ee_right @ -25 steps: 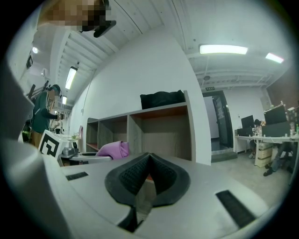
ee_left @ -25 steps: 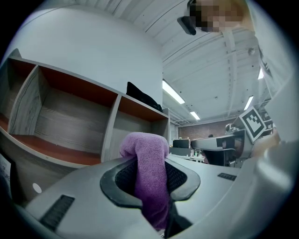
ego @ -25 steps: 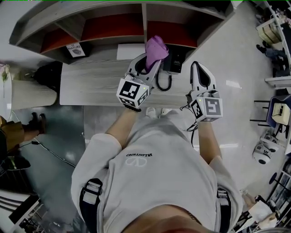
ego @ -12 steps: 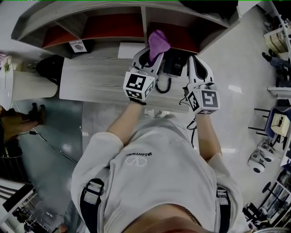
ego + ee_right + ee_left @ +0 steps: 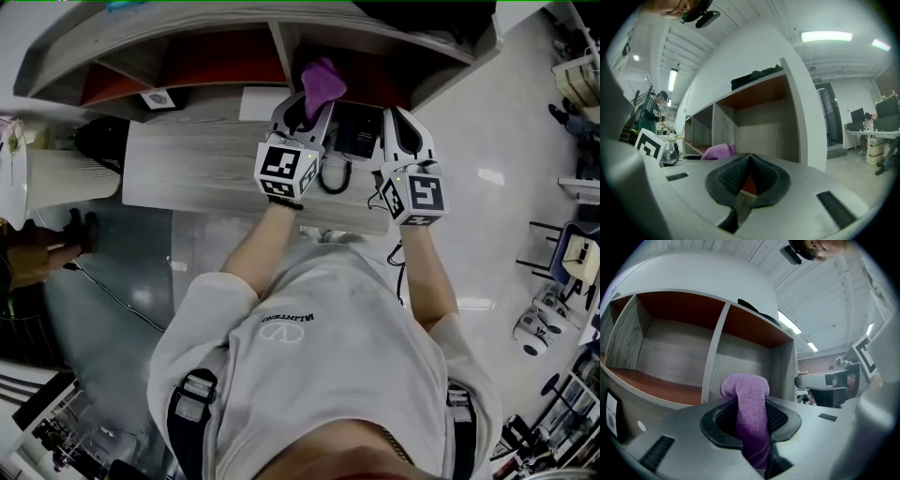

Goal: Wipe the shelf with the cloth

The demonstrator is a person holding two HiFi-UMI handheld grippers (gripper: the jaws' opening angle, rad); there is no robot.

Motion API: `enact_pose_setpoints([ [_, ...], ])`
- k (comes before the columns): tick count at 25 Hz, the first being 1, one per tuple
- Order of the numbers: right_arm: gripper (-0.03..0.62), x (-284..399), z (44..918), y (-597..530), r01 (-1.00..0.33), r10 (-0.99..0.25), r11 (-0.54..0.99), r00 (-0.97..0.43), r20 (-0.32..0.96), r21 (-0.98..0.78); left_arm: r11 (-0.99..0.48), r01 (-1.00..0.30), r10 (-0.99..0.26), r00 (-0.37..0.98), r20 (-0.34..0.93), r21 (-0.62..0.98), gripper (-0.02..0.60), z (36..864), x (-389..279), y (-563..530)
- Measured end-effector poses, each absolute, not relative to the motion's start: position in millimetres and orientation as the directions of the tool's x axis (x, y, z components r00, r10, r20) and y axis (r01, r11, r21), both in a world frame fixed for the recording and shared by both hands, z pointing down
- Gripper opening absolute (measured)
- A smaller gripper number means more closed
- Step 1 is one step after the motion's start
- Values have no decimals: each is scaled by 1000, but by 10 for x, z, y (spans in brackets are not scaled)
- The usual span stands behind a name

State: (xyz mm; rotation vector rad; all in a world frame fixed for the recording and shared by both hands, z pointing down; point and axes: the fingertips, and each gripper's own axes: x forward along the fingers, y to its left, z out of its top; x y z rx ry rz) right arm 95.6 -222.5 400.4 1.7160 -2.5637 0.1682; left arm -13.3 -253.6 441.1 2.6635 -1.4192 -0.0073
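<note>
Both near grey wooden shelf [image 5: 675,352]: left hand-held gripper [image 5: 306,107] clamps purple terry cloth [image 5: 322,79]; right hand-held gripper [image 5: 401,124] closed, empty.

Left gripper [image 5: 306,111] clamped, right gripper [image 5: 403,127] closed

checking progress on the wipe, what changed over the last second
The left tool moved forward, carrying the purple cloth up to the right compartment of the shelf. The right tool moved forward beside it. Unchanged: the cloth stays clamped, and the right tool is shut and empty.
</note>
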Motion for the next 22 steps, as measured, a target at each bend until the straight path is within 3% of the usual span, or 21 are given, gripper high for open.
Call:
enact_pose_setpoints([
  [22,1,898,4455,-2625,-919,-906,377,-392,162,-113,-455,-884,-875,466,133,104,103,4890,-189,-2939],
])
